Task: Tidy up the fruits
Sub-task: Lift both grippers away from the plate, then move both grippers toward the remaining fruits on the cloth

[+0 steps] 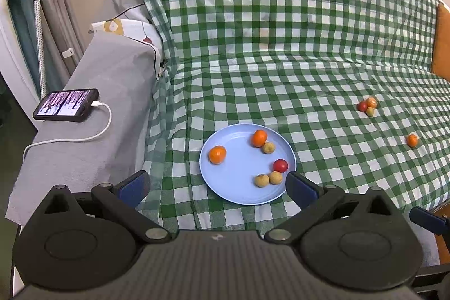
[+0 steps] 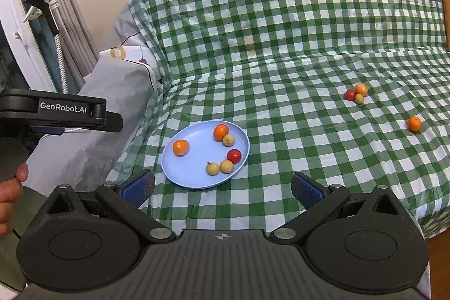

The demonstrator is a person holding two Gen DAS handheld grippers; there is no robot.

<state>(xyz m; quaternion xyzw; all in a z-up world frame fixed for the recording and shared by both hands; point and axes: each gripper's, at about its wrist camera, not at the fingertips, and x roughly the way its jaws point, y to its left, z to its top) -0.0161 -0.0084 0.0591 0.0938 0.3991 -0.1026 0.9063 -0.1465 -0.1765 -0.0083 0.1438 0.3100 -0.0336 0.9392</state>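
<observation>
A light blue plate (image 1: 239,189) (image 2: 194,176) lies on the green checked cloth. It holds two oranges (image 1: 217,154) (image 2: 180,147), a red fruit (image 1: 280,165) (image 2: 234,155) and three small yellow fruits (image 1: 275,177) (image 2: 226,166). A cluster of three fruits (image 1: 368,105) (image 2: 356,93) and a lone orange (image 1: 412,140) (image 2: 414,123) lie on the cloth to the right. My left gripper (image 1: 216,186) is open and empty, just short of the plate's near rim. My right gripper (image 2: 222,187) is open and empty, right of the plate's near edge.
A phone (image 1: 67,105) with a white cable lies on the grey sofa arm at left. The cloth rises over the backrest behind. An orange cushion edge (image 1: 441,41) shows at far right. The left gripper's body (image 2: 56,111) shows at left in the right wrist view.
</observation>
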